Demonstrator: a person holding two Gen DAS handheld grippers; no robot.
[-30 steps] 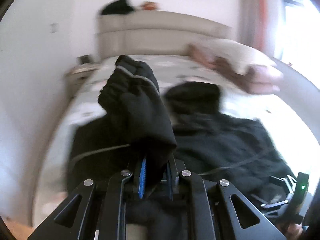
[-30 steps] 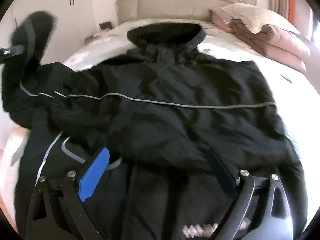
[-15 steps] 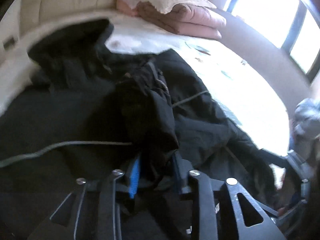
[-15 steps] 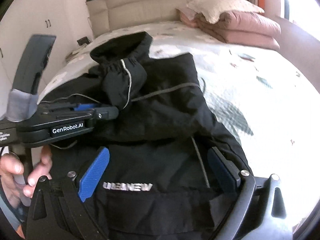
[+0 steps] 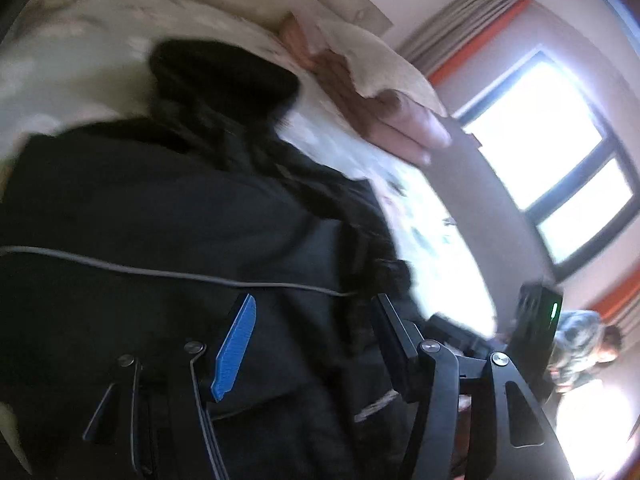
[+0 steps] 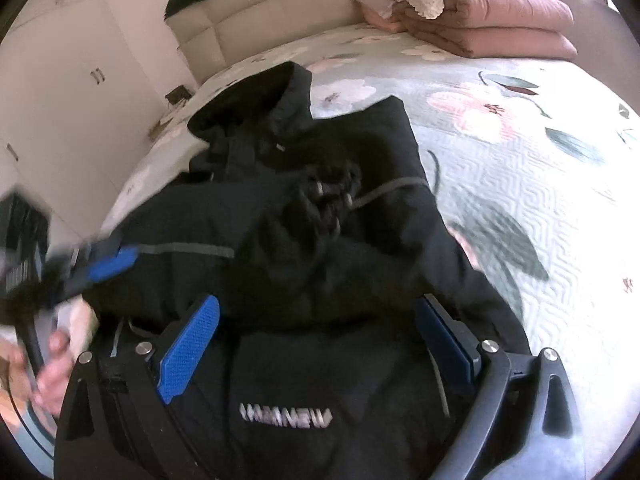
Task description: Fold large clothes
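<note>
Both grippers hover over the black hooded jacket [image 6: 320, 248], which lies back-up on the floral bedspread [image 6: 540, 168], hood [image 6: 256, 100] toward the headboard. My left gripper [image 5: 316, 344] has just been opening its jaws; the blue pad and the black one now stand apart with only the flat jacket body showing beyond them, nothing pinched. My right gripper [image 6: 316, 344] is spread wide too, empty, over the lower back near the white logo [image 6: 286, 416].

As I judge it, the first fold is in: the sleeve [image 6: 324, 200] on my left side now lies across the back, its cuff bunched near the middle by the grey piping stripe. Still to do, I think: the other sleeve, which I cannot clearly pick out on the right edge, then folding the sides in, tucking the hood and doubling the body up.

My left hand [image 6: 48, 364] grips its handle at the jacket's left edge, tool tilted downward and rolled so the room looks slanted in its own view, which is blurred. My right gripper points steeply down at the hem end, squared to the garment. Folded pink quilts [image 6: 488, 20] sit well clear by the headboard.
</note>
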